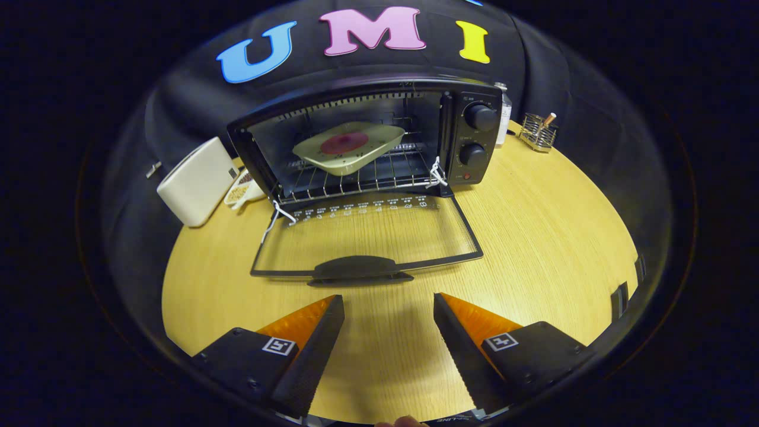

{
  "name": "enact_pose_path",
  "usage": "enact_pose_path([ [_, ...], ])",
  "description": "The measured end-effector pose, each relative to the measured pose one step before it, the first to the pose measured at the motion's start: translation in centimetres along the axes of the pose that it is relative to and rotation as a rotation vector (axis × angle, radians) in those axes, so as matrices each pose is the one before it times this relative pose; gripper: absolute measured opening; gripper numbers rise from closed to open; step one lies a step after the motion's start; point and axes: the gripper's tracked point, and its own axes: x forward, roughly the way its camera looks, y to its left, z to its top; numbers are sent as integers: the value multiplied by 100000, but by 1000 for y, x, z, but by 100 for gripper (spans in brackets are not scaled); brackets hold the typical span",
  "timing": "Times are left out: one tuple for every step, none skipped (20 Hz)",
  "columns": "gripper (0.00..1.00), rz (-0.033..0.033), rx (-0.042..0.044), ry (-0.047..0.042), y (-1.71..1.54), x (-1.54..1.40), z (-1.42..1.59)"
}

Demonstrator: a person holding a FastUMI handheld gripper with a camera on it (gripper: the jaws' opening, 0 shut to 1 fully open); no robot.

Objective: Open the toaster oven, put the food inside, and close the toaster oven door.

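Gripper view: the gripper (388,308) sits low over the wooden table (533,237), its jaws spread wide with nothing between them, only bare tabletop in the gap. Just ahead of the fingertips lies the toaster oven door (367,237), folded fully down flat toward the table, glass pane up, with its dark handle (359,268) along the near edge, closest to the fingers. Beyond the door stands the toaster oven (379,139), cavity open; on the wire rack (356,178) inside rests a pale tray (350,148) carrying a round reddish piece of food (345,142), tilted slightly but well inside the cavity. Two control knobs (477,133) sit on the panel to the right of the cavity. To the left of the oven is a white box (195,181), with a small dish (243,191) between it and the oven; a small wire holder (538,133) stands to the right near the booth wall. Judgement: food is in, so closing the door is the remaining step. The door looks stiff, hinged at the far edge, moderately light; the glass is smooth and probably slippery, so the handle is the better place to hold or push up under. It should swing in an arc; a hard shove could slide the oven or jolt the tray
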Motion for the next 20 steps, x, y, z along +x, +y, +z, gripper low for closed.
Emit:
enact_pose_path([
  [100,-1520,-1993,570,11,630,-114],
  [100,-750,-1068,-88,180,679,134],
  [100,-752,-459,437,202,561,3],
  [100,-543,-133,945,207,562,-79],
  [100,-767,45,609,166,646,-40],
  [99,-439,257,535,143,525,-36],
  [99,670,693,538,318,325,-16],
  [99,-356,873,-920,99,-258,364],
  [98,429,-802,597,-93,217,-345],
  [97,574,-757,-1707,-20,-63,392],
  [97,868,-531,542,58,-34,-75],
  [97,581,459,-245,22,-255,218],
  [97,426,610,-141,42,-329,257],
  [97,245,-293,-1009,-72,-457,275],
  [97,139,-534,-1146,6,-509,378],
  [97,392,-548,-1399,21,-783,520],
  [97,787,-4,-1094,89,-684,639],
  [97,1110,440,-732,151,-640,718],
  [97,1260,665,-1430,169,-538,800],
  [97,1222,439,-1916,209,-404,1136],
])
